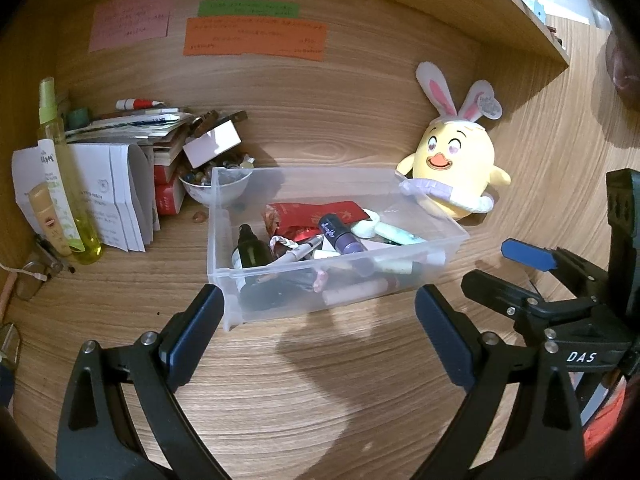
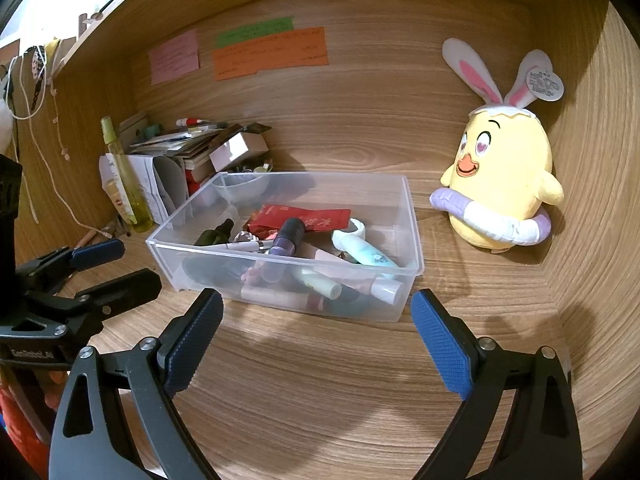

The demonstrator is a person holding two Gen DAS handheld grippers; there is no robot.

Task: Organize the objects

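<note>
Nearest, the left gripper and right gripper hover spread and empty just short of the clear bin (already cluttered with cosmetics). Beyond it sits the chick plush. Probably an approach step; next calls for choosing a stray.
</note>
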